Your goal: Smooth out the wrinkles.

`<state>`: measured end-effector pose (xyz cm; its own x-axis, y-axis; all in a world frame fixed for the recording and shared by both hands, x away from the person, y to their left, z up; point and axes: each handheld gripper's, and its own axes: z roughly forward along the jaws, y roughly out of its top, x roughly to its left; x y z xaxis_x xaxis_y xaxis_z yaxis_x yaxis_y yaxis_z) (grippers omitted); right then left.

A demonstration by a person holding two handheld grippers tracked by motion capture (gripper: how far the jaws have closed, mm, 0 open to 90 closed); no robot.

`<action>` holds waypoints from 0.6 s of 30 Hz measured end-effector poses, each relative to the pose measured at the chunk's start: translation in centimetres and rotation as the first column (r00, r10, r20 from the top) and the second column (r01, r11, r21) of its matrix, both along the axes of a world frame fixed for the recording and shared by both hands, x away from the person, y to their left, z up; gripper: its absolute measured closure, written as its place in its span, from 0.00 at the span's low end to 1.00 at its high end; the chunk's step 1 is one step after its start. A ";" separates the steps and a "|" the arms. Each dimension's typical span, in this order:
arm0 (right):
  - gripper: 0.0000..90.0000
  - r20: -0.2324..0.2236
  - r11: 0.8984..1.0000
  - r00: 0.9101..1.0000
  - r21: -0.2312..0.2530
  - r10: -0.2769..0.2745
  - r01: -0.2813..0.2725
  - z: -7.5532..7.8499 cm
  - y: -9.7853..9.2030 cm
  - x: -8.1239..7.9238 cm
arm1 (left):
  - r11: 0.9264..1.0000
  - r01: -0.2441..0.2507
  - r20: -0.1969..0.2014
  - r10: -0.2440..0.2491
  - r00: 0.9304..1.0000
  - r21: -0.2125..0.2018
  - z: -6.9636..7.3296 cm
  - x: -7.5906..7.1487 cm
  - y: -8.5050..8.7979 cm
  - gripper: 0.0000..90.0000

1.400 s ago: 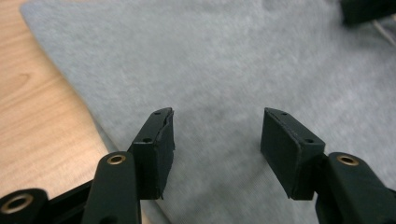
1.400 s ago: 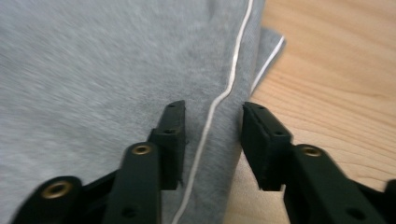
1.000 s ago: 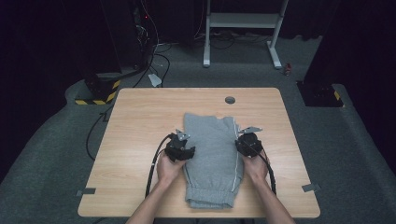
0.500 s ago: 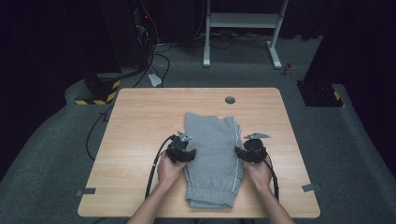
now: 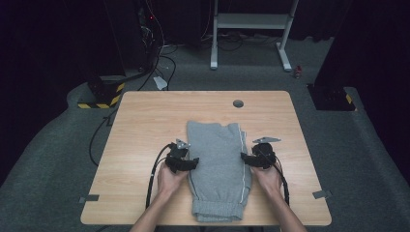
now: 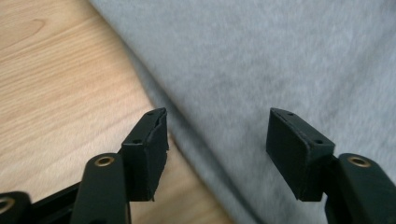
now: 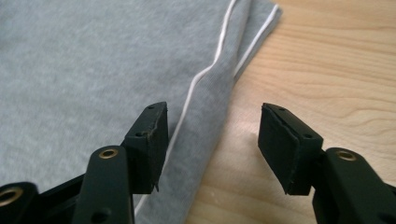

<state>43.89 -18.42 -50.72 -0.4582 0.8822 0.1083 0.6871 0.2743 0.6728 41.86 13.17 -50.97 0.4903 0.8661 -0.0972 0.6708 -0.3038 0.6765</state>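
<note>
The left gripper (image 5: 192,162), its jaws just opened wider and holding nothing, sits at the left edge of a folded pair of grey sweatpants (image 5: 218,166) in the lower middle of the high view; seen from its own camera, the left gripper (image 6: 215,135) straddles that cloth edge, one jaw over bare wood, the other over fabric. At the garment's right edge the right gripper (image 5: 245,158) also stands parted and empty after opening; in its own view the right gripper (image 7: 212,128) frames a white piping stripe (image 7: 201,74) running up the grey sweatpants (image 7: 84,60). The garment lies flat, lengthwise, on the light wooden worktop (image 5: 145,121), cuffed end at the bottom edge.
</note>
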 end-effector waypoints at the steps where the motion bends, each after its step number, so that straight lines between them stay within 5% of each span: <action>1: 0.44 0.001 1.000 1.000 -0.001 -0.013 0.013 0.1 0.0 0.1 | 1.000 -0.009 -0.003 0.009 1.000 -0.008 0.0 0.4 0.0 0.41; 8: 0.42 -0.001 0.999 0.999 -0.016 -0.042 0.042 -0.3 0.6 1.2 | 0.997 -0.074 -0.034 0.073 0.997 -0.032 -0.3 2.7 0.0 0.33; 11: 0.40 -0.021 0.997 0.997 -0.002 -0.071 0.071 -0.3 0.9 1.8 | 0.996 -0.086 -0.038 0.085 0.996 -0.007 -0.2 3.4 -0.4 0.31; 15: 0.39 -0.025 0.996 0.996 -0.041 -0.084 0.083 -0.4 1.8 2.6 | 0.995 -0.099 0.004 0.099 0.995 0.002 -0.6 3.7 -0.9 0.28; 18: 0.39 0.004 0.992 0.997 -0.101 -0.071 0.071 -0.5 2.6 2.7 | 0.994 -0.078 0.023 0.076 0.997 0.074 -0.7 3.8 -1.5 0.25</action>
